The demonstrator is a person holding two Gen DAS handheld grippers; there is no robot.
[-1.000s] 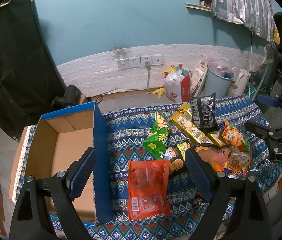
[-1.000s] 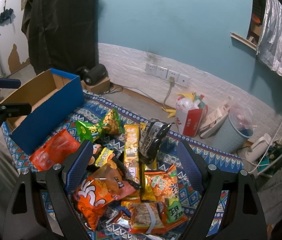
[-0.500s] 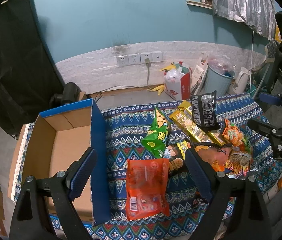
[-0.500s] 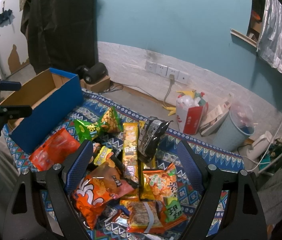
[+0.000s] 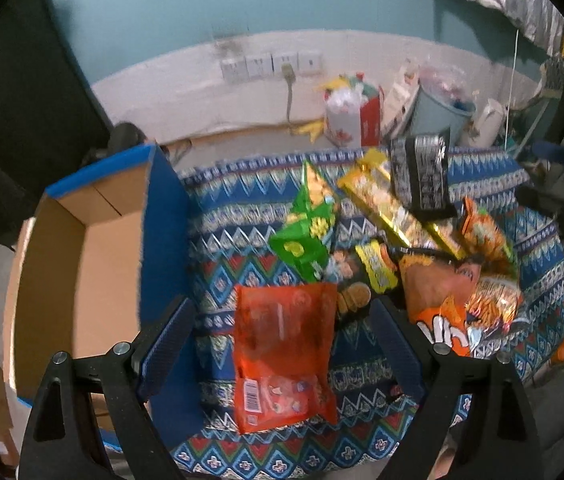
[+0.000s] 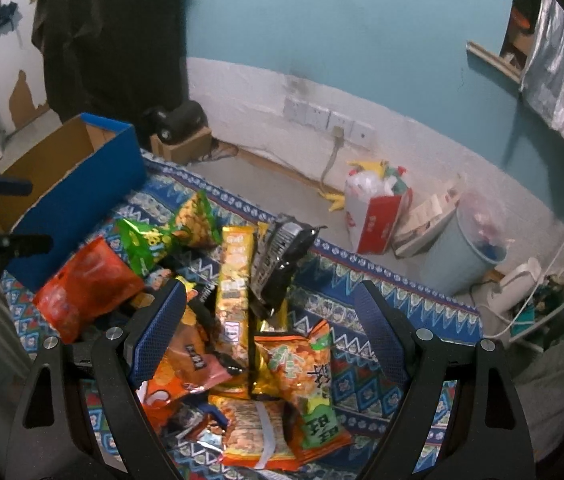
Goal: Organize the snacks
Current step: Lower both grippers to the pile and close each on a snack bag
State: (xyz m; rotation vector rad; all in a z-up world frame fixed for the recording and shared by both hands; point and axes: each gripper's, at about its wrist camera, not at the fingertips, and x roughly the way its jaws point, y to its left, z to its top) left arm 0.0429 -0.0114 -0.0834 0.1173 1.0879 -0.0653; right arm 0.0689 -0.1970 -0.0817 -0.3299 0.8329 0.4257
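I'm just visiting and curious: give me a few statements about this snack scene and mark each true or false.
1. The cardboard box already holds snacks. False: the inside that shows is bare.
2. The left gripper is open with the red snack bag between its fingers. True; the pads are not pressing it.
3. The black packet lies under the long yellow packet. False: it leans on top of the pile.
4. The right gripper is open and holds nothing. True.
5. The snacks lie on a patterned blue cloth. True.
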